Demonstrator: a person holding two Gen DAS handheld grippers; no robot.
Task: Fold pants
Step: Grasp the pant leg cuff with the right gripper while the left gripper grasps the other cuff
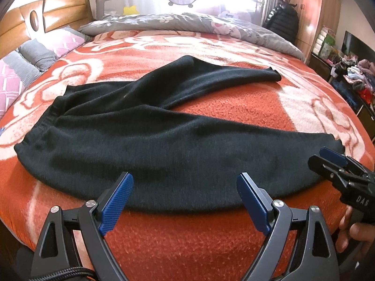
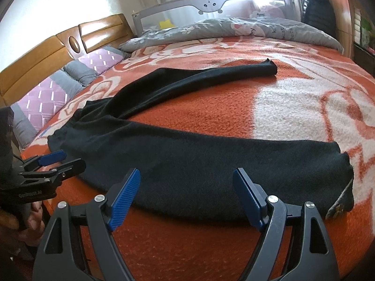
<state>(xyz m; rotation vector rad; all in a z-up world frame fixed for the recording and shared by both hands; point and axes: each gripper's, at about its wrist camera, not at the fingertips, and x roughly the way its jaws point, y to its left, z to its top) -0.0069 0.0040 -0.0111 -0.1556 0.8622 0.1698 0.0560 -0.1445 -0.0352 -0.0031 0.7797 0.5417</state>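
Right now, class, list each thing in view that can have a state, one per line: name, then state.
Black knit pants: unfolded, spread flat, legs splayed apart.
Left gripper: open, empty.
Right gripper: open, empty.
Orange-and-white floral blanket: spread flat under the pants.
Grey floral quilt: bunched at the far edge.

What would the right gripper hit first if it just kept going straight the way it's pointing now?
Most likely the near leg of the black pants: the open right gripper points down at it, with nothing between the jaws. Depth is hard to judge.
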